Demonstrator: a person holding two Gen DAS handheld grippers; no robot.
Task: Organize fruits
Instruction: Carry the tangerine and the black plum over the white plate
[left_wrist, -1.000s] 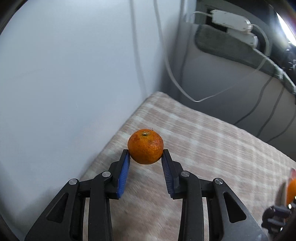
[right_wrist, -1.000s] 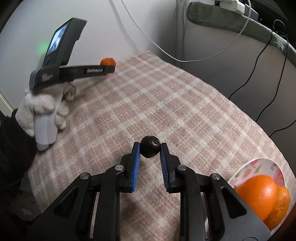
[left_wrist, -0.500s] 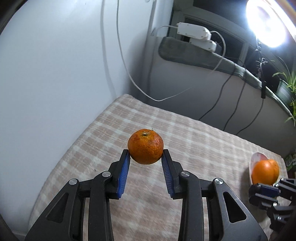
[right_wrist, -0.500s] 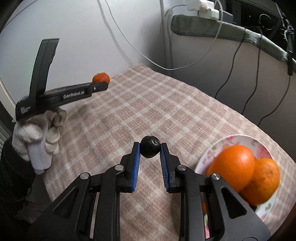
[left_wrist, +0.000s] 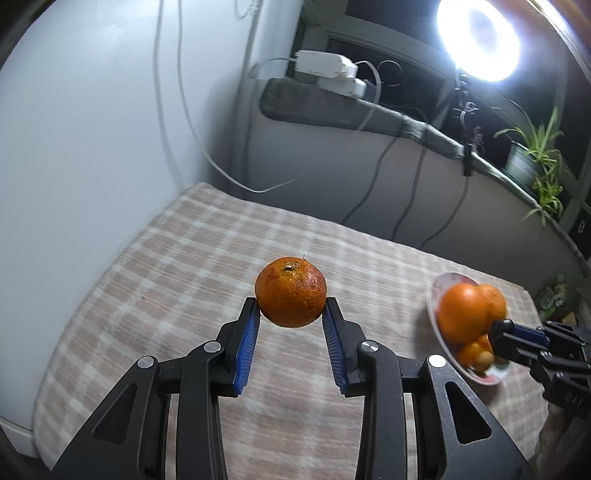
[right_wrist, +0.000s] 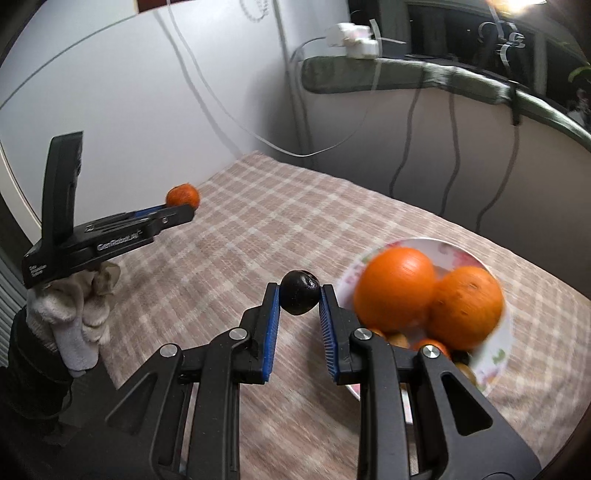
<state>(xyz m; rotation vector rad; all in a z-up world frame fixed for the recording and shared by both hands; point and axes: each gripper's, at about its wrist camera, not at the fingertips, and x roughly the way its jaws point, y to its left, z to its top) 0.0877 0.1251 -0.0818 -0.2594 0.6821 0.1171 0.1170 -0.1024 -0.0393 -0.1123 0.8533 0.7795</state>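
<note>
A table covered with a beige and white checked woven cloth (left_wrist: 207, 258) fills most of both views, set against a pale wall (left_wrist: 85, 140). A grey padded ledge (left_wrist: 332, 107) with white power adapters (left_wrist: 328, 70) and trailing cables is seen at twelve o'clock, and a bright round lamp (left_wrist: 478, 40) at one o'clock in the left wrist view.

A white floral ceramic plate (right_wrist: 495, 354) is placed on the cloth at three o'clock in both views. Two large round oranges (right_wrist: 395, 288) are piled on it, touching each other, with several smaller orange and yellowish fruits beneath them.

The black left gripper with blue pads (left_wrist: 291, 314) is held above the cloth, clamped on a small round orange mandarin (left_wrist: 291, 291), stem end up, pinched between the fingertips. In the right wrist view it is seen at nine o'clock, carried by a hand in a white knitted glove (right_wrist: 70, 325).

The black right gripper with blue pads (right_wrist: 299, 295) is clenched on a small dark, nearly black round fruit (right_wrist: 300, 291), held in the air just beside the plate's near rim. Its tip is seen at four o'clock in the left wrist view, in front of the plate.
</note>
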